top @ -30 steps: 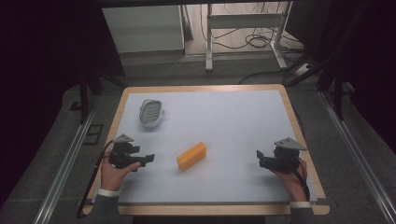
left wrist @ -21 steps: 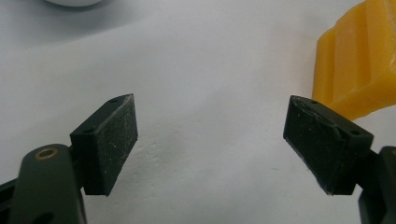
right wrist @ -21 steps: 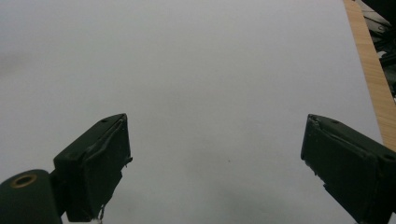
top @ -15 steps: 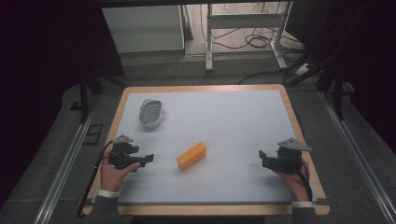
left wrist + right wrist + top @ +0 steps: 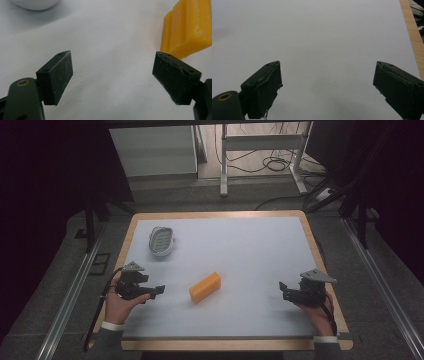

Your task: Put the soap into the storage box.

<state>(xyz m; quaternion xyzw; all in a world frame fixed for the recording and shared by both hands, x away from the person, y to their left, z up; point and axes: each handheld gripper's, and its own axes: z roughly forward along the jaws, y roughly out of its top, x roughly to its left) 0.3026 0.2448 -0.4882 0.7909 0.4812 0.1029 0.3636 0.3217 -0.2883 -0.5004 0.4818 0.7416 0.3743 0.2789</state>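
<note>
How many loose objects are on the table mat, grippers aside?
2: an orange block near the mat's middle, just ahead of the left gripper, and a white dish at the far left. Nothing seems hidden.

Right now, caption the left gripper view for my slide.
Open left gripper above the white table, orange block beyond one finger.

We see a white table [image 5: 260,250] with a wooden rim. An orange block [image 5: 205,287] lies near its middle, toward the near edge. A grey oval dish [image 5: 162,240] sits near the far left corner. Our left gripper [image 5: 155,291] rests by the left edge, our right gripper [image 5: 285,290] by the right edge, both pointing inward.
</note>
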